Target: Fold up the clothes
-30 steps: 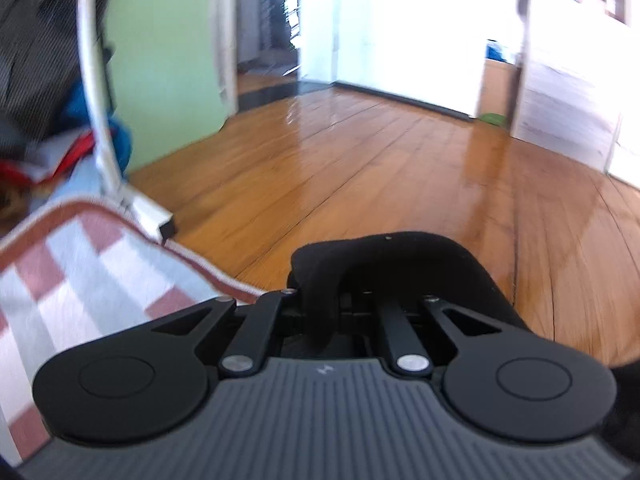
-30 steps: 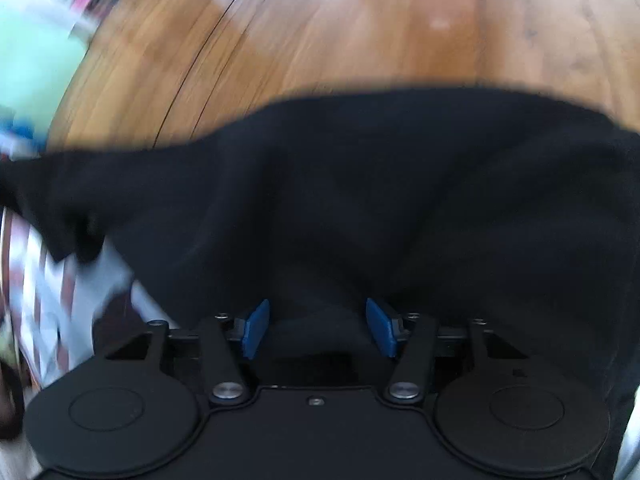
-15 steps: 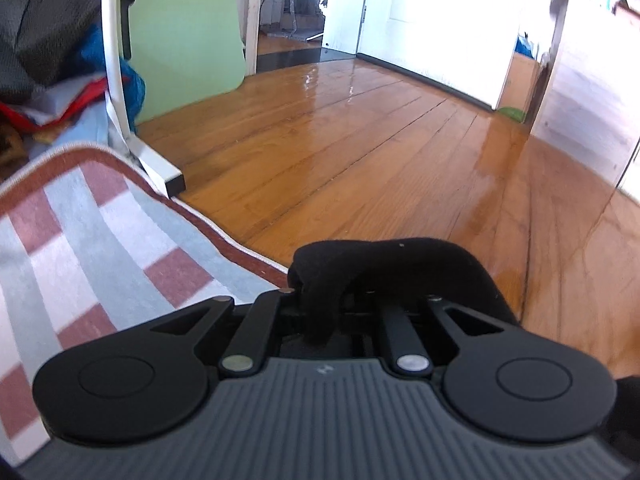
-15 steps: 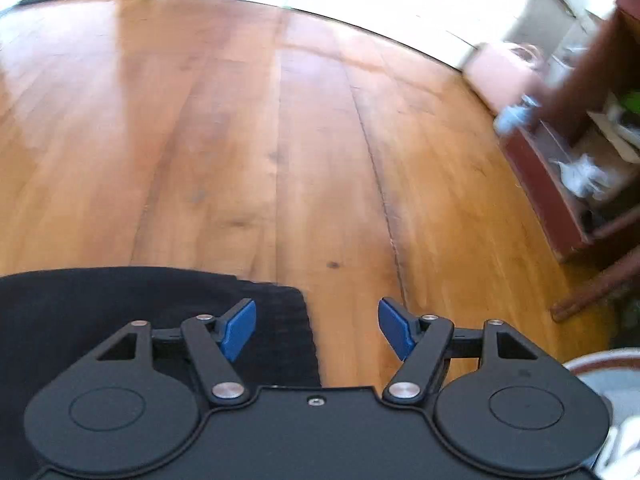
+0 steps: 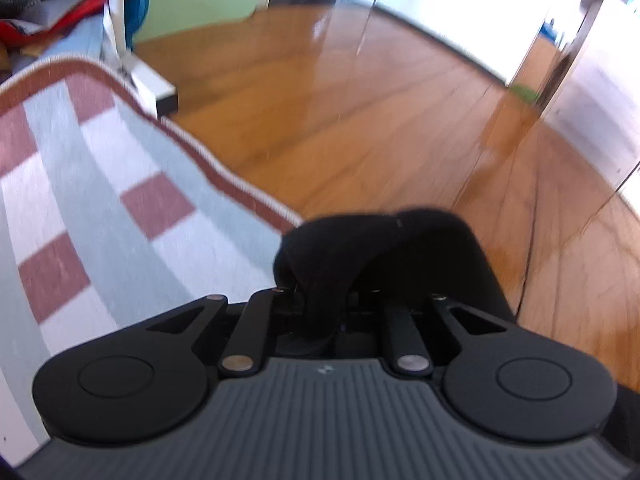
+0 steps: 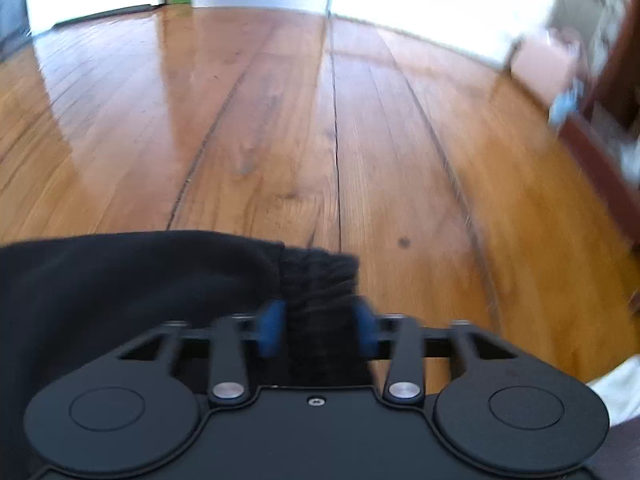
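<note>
1. Left wrist view: the left gripper has its jaws nearly closed, pinched on a bunched fold of the black garment. The log of the jaws says they are easing open a little; the cloth sits between them.
2. The cloth is plain matte black with no print to be seen. It humps up over the fingers in a rounded roll and drapes off to the right side of the gripper.
3. The held fold hangs over the edge of a rug, where the rug meets the wooden floor. The rug is checked in grey, white and dull red, with a red-brown border.
4. Far left: a white stand rests its foot on the floor by the rug, with a heap of coloured clothes behind it. The picture is blurred.
5. Right wrist view: the right gripper has blue pads closing on a ribbed black edge of the garment, which lies between them and looks touched on both sides.
6. The rest of the cloth spreads left, smooth and dark, lying low over the floor; the ribbed strip looks coarser than the body.
</note>
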Demonstrator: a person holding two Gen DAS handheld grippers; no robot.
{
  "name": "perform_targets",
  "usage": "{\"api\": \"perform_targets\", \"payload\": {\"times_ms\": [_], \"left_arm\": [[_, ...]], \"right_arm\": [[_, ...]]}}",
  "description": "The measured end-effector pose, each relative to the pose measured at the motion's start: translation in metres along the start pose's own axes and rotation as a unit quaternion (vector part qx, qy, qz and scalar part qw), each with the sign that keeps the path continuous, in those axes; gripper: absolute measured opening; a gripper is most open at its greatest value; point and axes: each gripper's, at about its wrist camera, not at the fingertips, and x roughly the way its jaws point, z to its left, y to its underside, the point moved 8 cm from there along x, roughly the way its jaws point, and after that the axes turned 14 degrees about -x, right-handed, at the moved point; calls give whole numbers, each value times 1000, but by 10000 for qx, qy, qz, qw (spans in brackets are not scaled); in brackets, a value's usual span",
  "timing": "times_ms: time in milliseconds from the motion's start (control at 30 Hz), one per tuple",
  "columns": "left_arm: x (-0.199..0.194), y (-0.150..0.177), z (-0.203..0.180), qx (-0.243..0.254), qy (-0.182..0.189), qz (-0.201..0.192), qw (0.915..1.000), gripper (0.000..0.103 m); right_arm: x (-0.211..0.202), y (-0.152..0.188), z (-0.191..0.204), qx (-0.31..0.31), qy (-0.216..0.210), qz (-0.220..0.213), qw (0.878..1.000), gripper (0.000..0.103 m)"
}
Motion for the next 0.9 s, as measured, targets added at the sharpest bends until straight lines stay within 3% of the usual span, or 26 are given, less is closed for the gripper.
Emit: {"api": "perform_targets", "payload": {"times_ms": [100,267,433,500,533,567,600,633,667,733,767,800,900], "left_arm": [[-3,3,-9,352,-58,-189,9992,9],[-28,-9,-30,837,366,-858,9921,6],[-36,-47,-73,1101,836,-730,9877,6],[-17,-65,-107,1608,756,-488,9829,11],[-5,-70,-123,1917,643,-359,9787,22],[7,-74,-138,2204,460,-262,9740,53],[16,-75,-147,2497,214,-203,9679,68],[24,-73,-153,2810,-28,-155,9596,75],[25,-70,-155,2997,-182,-161,9537,75],[16,-60,-150,3148,-324,-273,9482,75],[8,-52,-145,3107,-281,-270,9497,75],[-2,-41,-136,2960,-134,-213,9549,76],[-34,4,-109,2316,559,342,9706,76]], "right_arm": [[-34,-12,-5,-184,673,-488,9964,21],[-118,-50,-25,-125,1424,-1626,9763,19],[-171,-96,-83,-38,2298,-2278,9462,18],[-164,-110,-118,152,2774,-2234,9343,19],[-160,-115,-134,302,2978,-2138,9299,20],[-146,-115,-153,551,3101,-1892,9300,25],[-130,-114,-166,719,3115,-1509,9354,25],[-114,-110,-176,883,3146,-1114,9385,25],[-107,-103,-178,1043,3179,-875,9383,34],[-108,-88,-164,1427,2737,-718,9485,42],[-117,-78,-147,1688,2239,-830,9563,55],[-126,-68,-129,1935,1736,-936,9611,63],[-150,-33,-61,2454,63,-1141,9627,63]]}}
